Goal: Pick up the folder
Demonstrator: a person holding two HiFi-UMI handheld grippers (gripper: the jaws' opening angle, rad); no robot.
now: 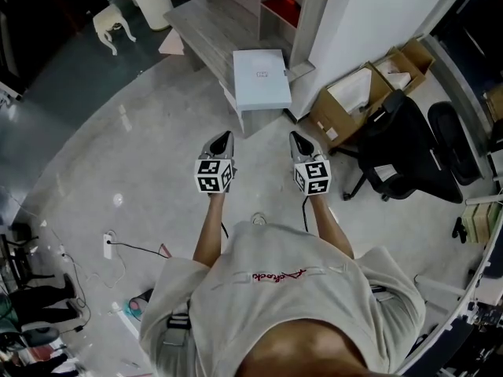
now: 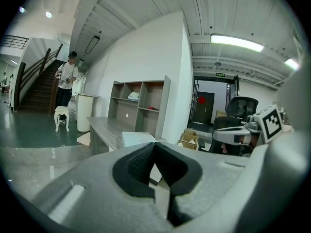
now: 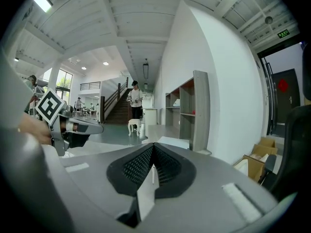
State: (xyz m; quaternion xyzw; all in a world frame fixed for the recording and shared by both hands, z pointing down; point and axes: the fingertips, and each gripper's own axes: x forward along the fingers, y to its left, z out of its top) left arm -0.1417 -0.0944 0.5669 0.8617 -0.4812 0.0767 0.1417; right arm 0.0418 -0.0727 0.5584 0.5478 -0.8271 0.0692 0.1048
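My left hand-held gripper (image 1: 225,137) and right hand-held gripper (image 1: 297,137), jaws together and empty, point at the upper-centre folder (image 1: 261,78), seemingly beyond reach on the bench (image 1: 200,26).

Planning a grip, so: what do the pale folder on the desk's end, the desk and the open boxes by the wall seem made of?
Folder: probably smooth matte plastic or coated card; its pale surface is even, without sheen.
Desk: grey wood-look laminate or wood, with streaky grain.
Boxes: brown cardboard, matte, flaps folded open.
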